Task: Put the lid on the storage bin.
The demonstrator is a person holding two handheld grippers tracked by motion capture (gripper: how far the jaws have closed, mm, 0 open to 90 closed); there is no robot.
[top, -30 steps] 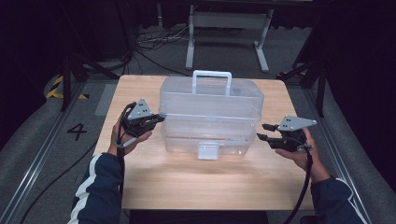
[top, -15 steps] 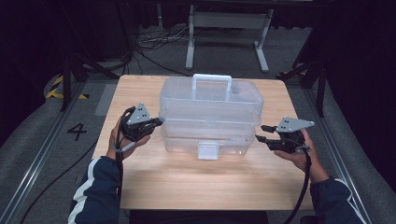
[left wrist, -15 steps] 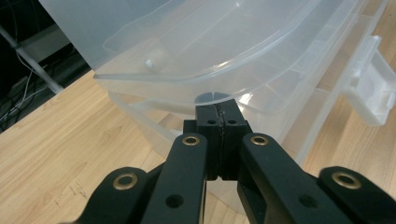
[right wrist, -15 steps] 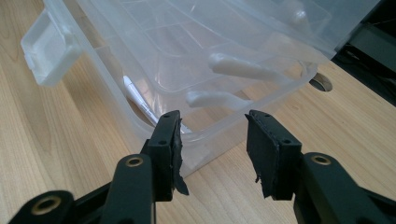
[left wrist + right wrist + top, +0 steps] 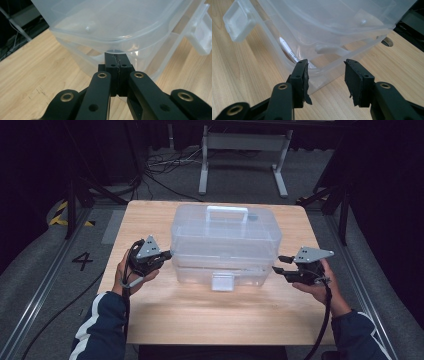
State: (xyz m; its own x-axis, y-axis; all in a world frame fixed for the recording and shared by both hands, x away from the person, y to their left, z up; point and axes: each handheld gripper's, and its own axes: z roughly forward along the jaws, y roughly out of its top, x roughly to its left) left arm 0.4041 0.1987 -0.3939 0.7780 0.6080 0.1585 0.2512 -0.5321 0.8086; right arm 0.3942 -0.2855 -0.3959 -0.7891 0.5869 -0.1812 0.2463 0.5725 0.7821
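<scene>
lid (image 5: 225, 222) seam first: my left gripper (image 5: 117, 65), jaws pinched together, noses under its rim; right gripper (image 5: 325, 75), half open, should stay level beside the clear storage box (image 5: 225, 265).

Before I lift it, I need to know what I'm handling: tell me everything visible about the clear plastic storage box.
The clear plastic storage box sits upright mid-table on the light wooden table. It is translucent and rounded, with a lidded top, a top carry handle and a front latch. The shut left gripper is at its left end; the right gripper is open just off its right end.
</scene>
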